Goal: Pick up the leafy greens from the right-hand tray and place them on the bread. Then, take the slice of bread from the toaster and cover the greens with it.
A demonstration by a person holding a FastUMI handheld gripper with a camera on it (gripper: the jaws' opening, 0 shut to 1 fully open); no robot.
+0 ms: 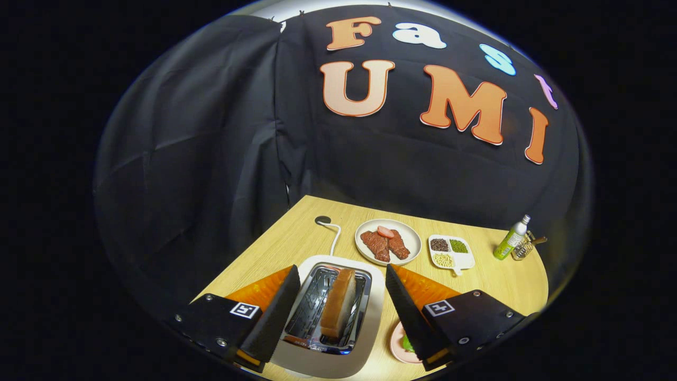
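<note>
A white toaster [370,307] sits directly below and between my fingers, with a brown slice of bread [338,302] standing upright in its right slot. My gripper [342,275] hangs open above it, one finger on each side of the toaster top, touching nothing. Under the right finger, a pink plate [398,346] shows at its edge with a bit of leafy greens [407,344] on it; the finger hides most of it.
Beyond the toaster on the wooden table [492,280] stand a white plate of meat slices [387,242], a small divided dish of beans [450,252], and a green bottle [511,238] beside a wire rack. The toaster's white cord [334,235] runs toward the back.
</note>
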